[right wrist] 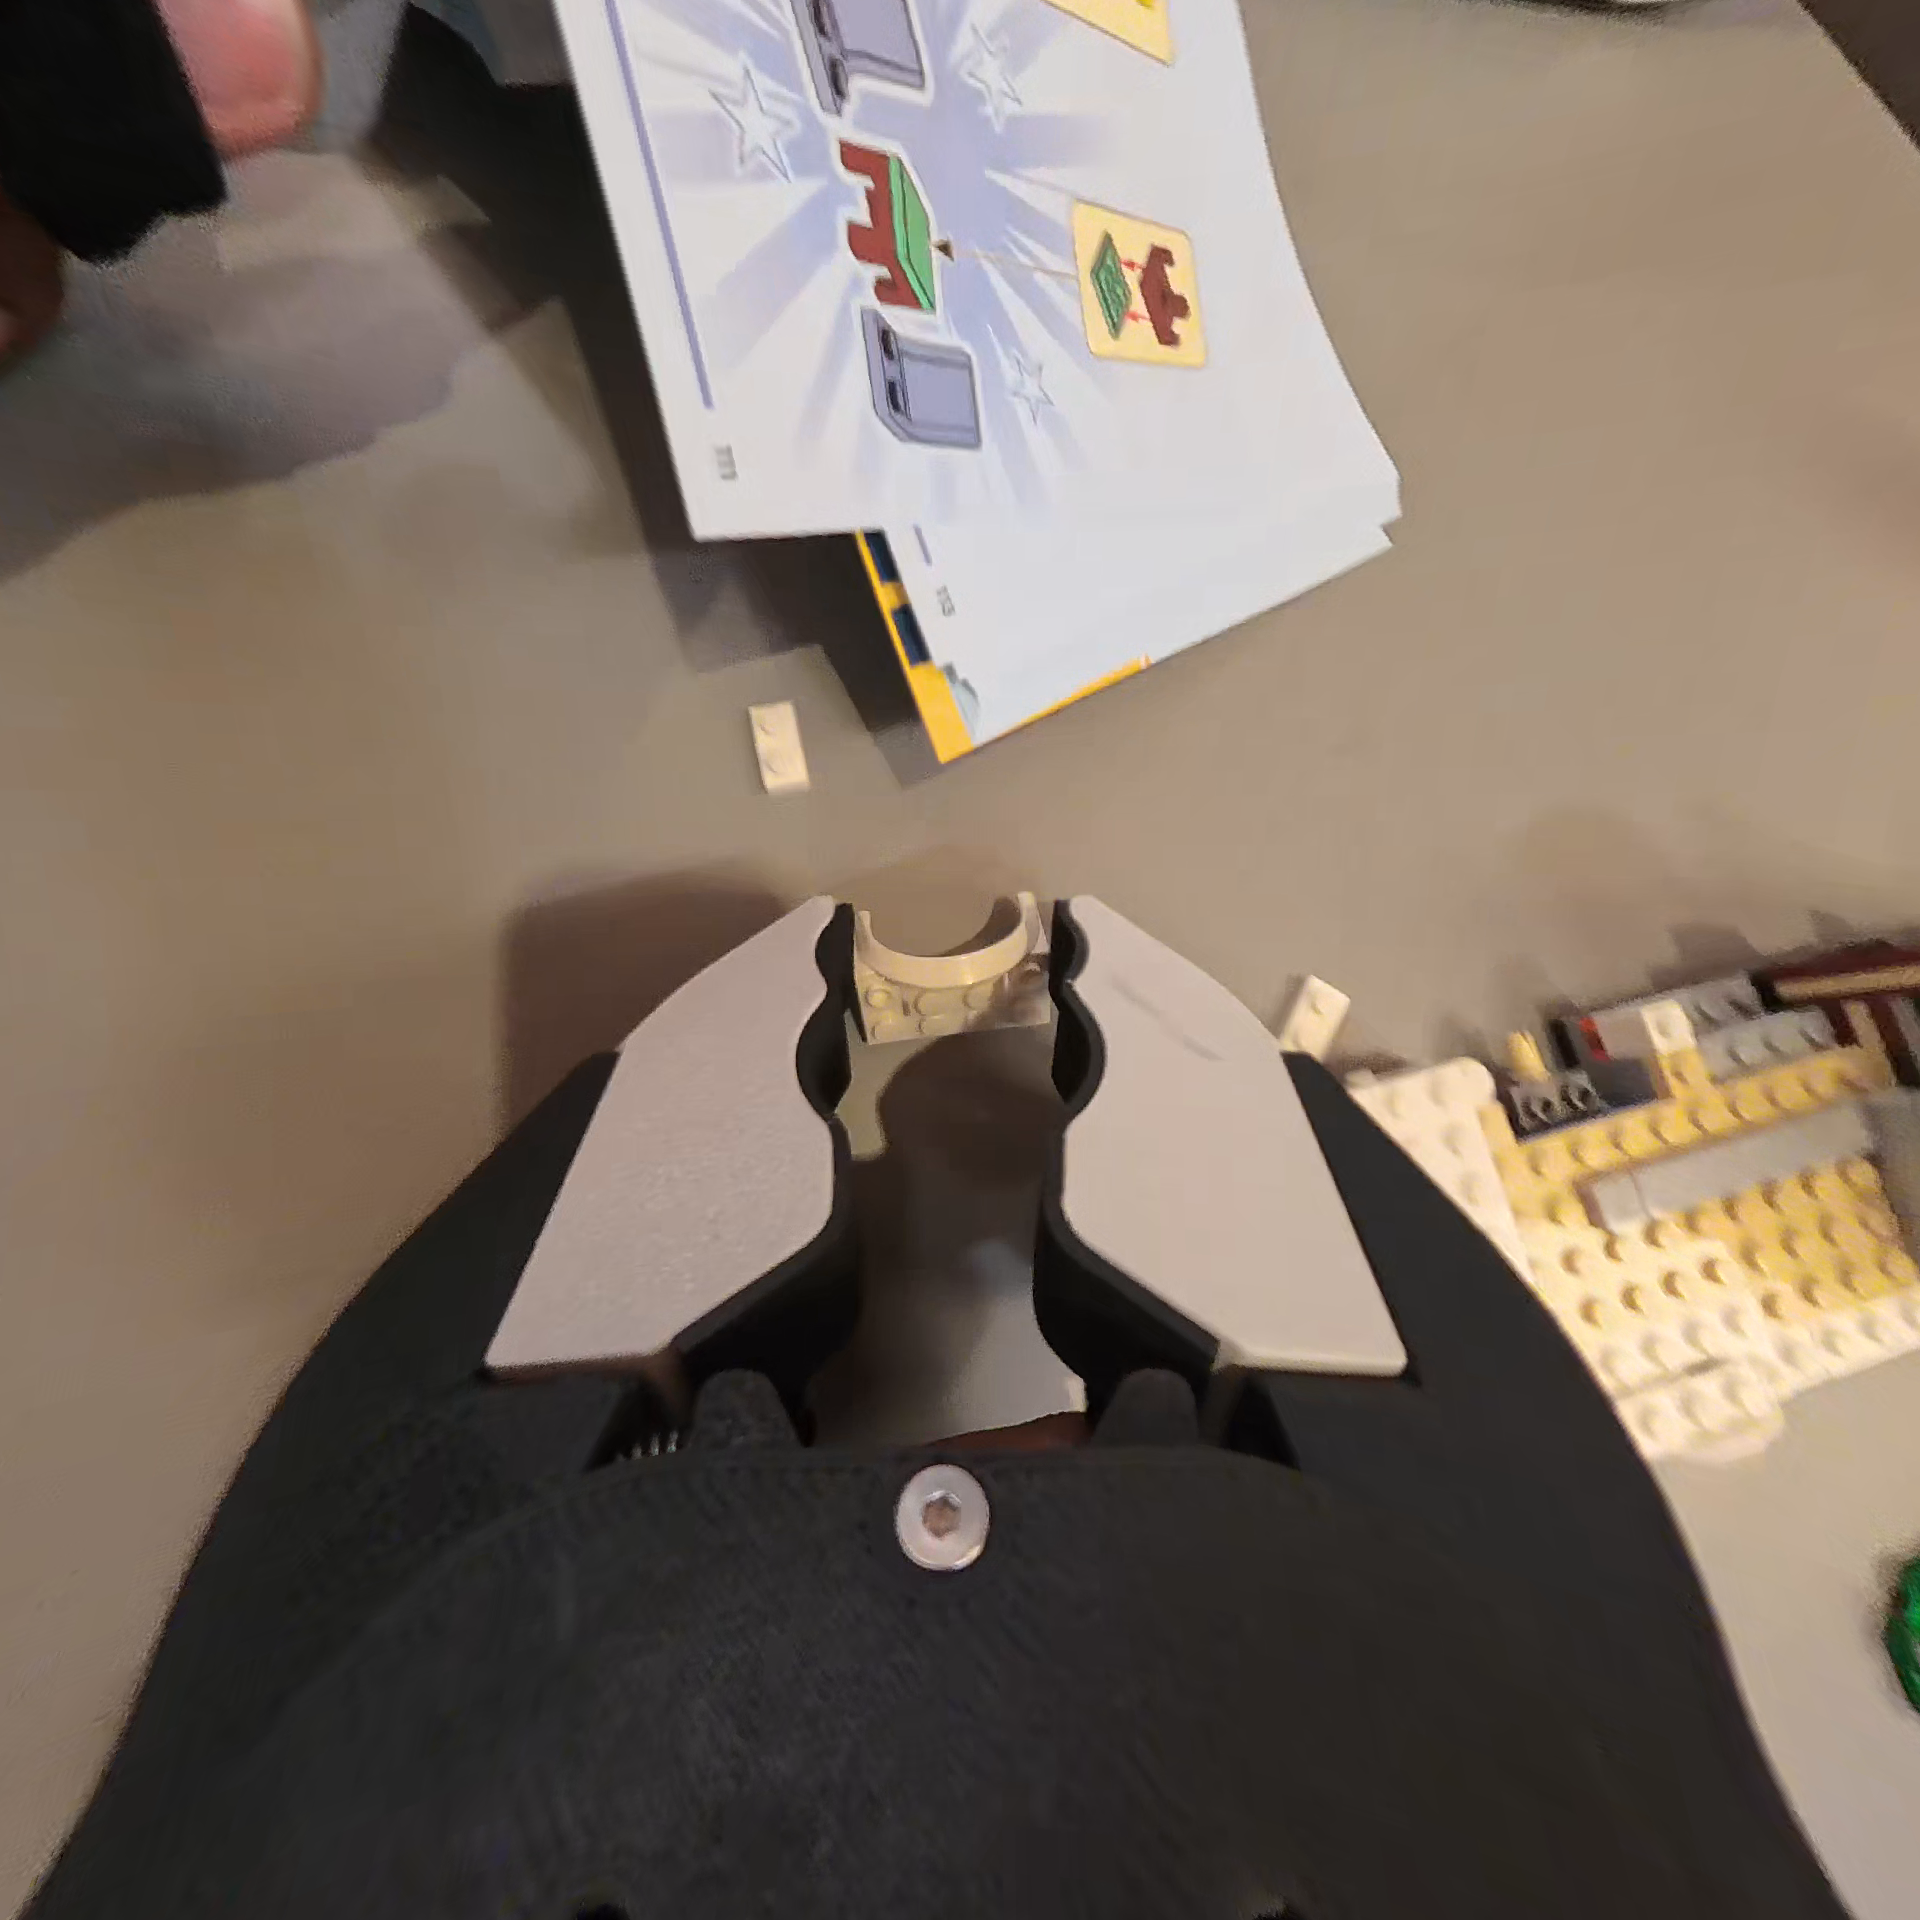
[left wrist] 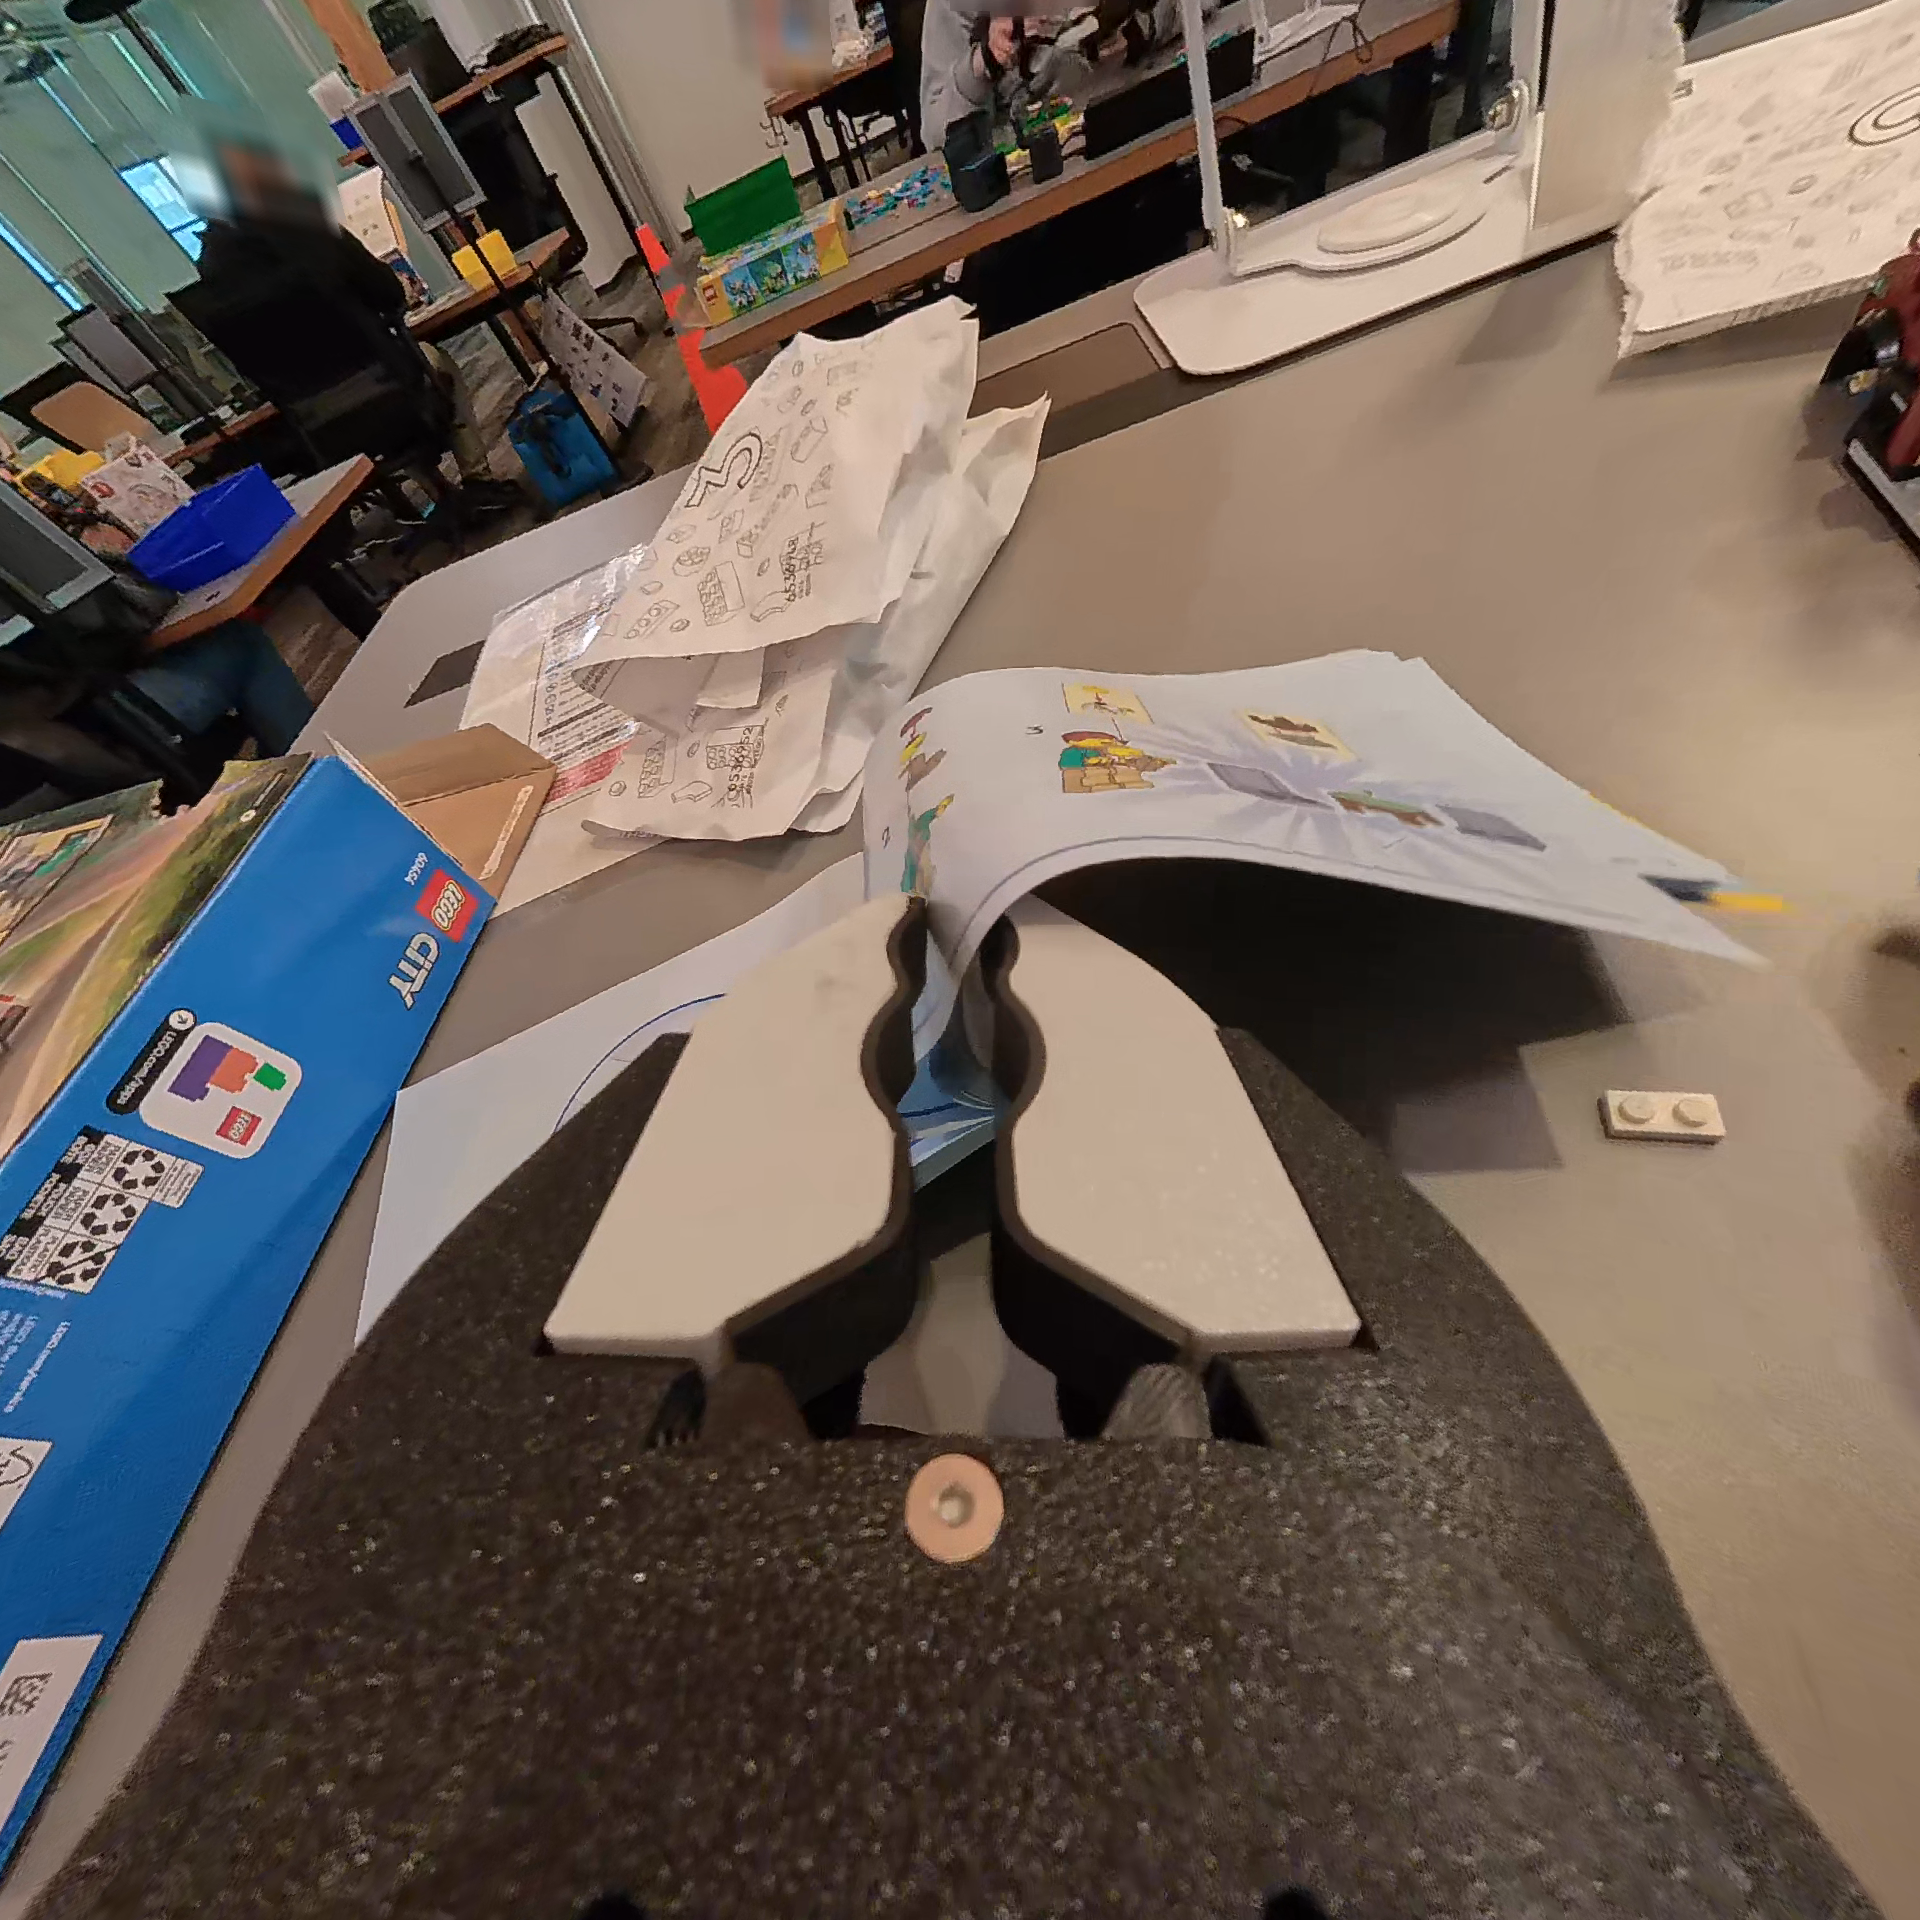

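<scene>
Grey bench (left wrist: 1558,540) carries everything in both views. In the left wrist view, the left gripper (left wrist: 951,935) has its jaws nearly together on a few pale-blue pages of an open instruction booklet (left wrist: 1299,769), which arch up and over toward the right of the frame, so the page-lifting looks to be the step in hand. A blue carton (left wrist: 208,1091) lies at the left edge, crumpled printed paper bags (left wrist: 790,540) sit above centre, and a small white two-stud plate (left wrist: 1660,1115) lies alone at the right. In the right wrist view, the right gripper (right wrist: 951,935) holds a cream arched brick (right wrist: 951,987) at mid-frame, jaws set narrow with both pads against its sides, above bare bench. A tan and white brick build (right wrist: 1662,1195) lies at the right edge, the booklet at the top. By judgement, any further move needs the brick kept square in its grasp and the thin pages not torn.
</scene>
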Demonstrator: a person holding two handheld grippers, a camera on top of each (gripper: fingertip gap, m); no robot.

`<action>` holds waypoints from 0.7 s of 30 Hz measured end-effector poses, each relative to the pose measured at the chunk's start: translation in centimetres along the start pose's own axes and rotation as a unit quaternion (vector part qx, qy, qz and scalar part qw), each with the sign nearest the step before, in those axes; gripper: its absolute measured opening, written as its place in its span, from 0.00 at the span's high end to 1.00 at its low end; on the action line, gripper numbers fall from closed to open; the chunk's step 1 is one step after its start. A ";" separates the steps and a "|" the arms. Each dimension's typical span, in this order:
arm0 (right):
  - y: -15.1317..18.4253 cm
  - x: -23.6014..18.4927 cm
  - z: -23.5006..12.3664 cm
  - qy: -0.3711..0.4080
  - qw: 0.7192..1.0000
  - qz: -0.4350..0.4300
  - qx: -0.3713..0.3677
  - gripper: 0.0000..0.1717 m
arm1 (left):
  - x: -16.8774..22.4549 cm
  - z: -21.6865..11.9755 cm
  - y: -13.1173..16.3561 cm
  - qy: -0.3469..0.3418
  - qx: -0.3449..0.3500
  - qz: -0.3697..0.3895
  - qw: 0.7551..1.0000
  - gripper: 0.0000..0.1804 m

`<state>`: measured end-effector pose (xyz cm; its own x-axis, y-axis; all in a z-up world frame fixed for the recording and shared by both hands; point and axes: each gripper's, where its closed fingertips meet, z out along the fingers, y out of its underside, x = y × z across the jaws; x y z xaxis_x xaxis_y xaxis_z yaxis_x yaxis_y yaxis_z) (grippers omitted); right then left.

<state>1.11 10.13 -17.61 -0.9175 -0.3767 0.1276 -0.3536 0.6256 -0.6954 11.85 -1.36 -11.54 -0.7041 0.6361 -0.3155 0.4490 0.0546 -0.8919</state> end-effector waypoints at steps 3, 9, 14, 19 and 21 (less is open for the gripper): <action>0.9 1.5 -0.8 0.022 1.000 -0.002 -0.010 0.79 | 1.0 0.3 0.2 0.013 -0.010 0.031 0.999 0.94; 1.6 3.1 -2.1 0.055 0.998 -0.043 -0.004 0.76 | 2.2 0.7 0.5 0.027 -0.027 0.067 0.997 0.93; 0.1 0.7 -2.4 0.009 0.997 -0.072 0.040 0.72 | 2.4 0.8 1.0 0.044 -0.042 0.050 0.997 0.92; -1.7 -3.1 -0.6 -0.069 0.997 -0.013 0.042 0.74 | 2.7 1.0 1.3 0.052 -0.056 0.047 0.996 0.91; -1.6 -3.2 0.8 -0.073 0.997 0.012 0.014 0.74 | 2.7 1.0 1.4 0.056 -0.058 0.041 0.996 0.91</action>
<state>4.78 9.83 -17.47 -0.8890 -0.4579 0.0084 -0.3246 0.6169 -0.7169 10.03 -0.32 -13.91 -0.5996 0.7241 -0.3408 0.5672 0.0840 -0.8193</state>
